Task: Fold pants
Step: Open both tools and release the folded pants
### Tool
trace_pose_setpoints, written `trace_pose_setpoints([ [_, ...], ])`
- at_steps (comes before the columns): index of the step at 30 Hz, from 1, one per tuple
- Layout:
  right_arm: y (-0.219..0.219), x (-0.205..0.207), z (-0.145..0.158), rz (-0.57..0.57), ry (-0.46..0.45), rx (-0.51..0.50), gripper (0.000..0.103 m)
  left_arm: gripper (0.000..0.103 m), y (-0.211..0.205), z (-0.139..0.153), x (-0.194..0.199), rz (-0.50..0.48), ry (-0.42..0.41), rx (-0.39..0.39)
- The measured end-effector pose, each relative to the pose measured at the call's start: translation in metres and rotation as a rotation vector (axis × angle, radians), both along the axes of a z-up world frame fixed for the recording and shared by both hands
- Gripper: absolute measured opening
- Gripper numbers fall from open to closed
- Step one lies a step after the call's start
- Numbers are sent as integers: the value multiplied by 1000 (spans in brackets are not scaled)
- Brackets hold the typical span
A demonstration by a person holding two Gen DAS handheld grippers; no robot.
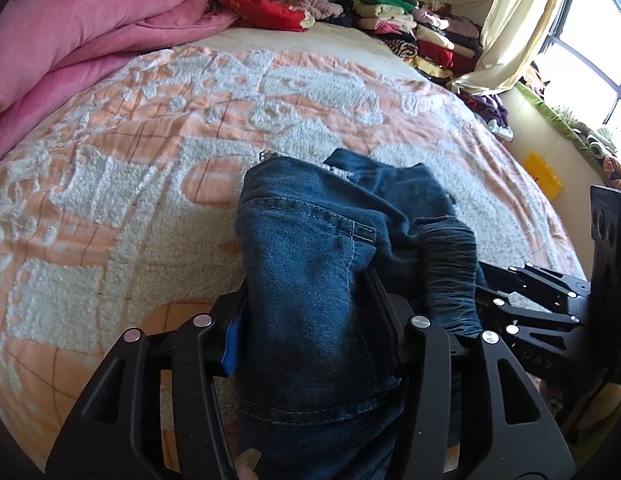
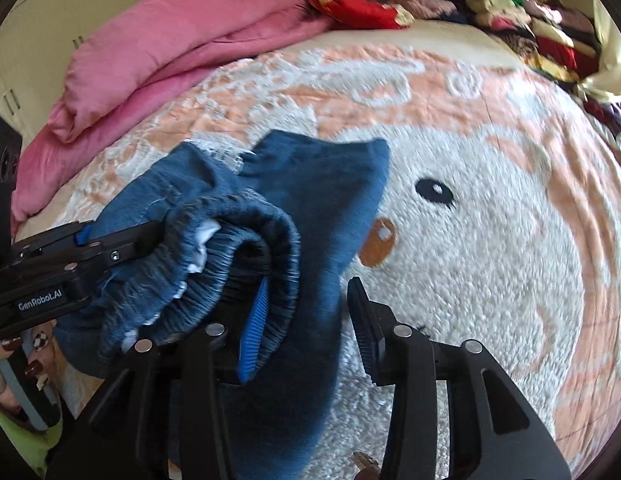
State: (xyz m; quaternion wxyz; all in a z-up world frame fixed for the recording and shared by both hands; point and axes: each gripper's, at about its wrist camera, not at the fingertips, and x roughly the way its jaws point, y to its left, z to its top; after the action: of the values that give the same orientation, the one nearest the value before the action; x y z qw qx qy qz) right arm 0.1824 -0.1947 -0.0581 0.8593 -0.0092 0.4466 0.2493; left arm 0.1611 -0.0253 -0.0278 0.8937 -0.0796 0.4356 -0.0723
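The pants are blue denim jeans with an elastic waistband, bunched up over the bed. My left gripper is shut on a thick fold of the jeans, which drape over and hide its fingertips. In the right wrist view the jeans hang from the left gripper at the left. My right gripper is open, its blue-padded left finger lying against the gathered waistband and its right finger clear of the cloth. In the left wrist view the right gripper comes in from the right by the waistband.
The bed carries an orange and white fleece blanket with a cartoon face. A pink quilt lies folded along the left. Stacks of folded clothes sit at the far right corner. A curtain and window are at right.
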Motion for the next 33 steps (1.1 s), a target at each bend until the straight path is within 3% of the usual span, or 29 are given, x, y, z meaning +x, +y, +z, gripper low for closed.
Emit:
trace_pose_setpoints([
  [4,-3,-5,7,-4,-24,2,48,44,2,5,-5,7,-7,-5],
  [6,-8,-13,17,-10,-48,22,66,52,3,13,-13,8,-28,-5],
  [10,-22,-43,43,-41,-137,20,82,69,6,37,-42,11,-92,-8],
  [11,-25,-50,47,-46,-146,22,90,76,6,41,-48,10,-104,-7],
  [15,-37,-83,57,-43,-158,29,91,93,2,54,-84,-8,-140,40],
  [23,-41,-129,51,-46,-163,-32,91,93,1,43,-125,-1,-91,50],
  [33,-45,-145,51,-71,-152,-27,91,93,-5,35,-140,6,-54,46],
])
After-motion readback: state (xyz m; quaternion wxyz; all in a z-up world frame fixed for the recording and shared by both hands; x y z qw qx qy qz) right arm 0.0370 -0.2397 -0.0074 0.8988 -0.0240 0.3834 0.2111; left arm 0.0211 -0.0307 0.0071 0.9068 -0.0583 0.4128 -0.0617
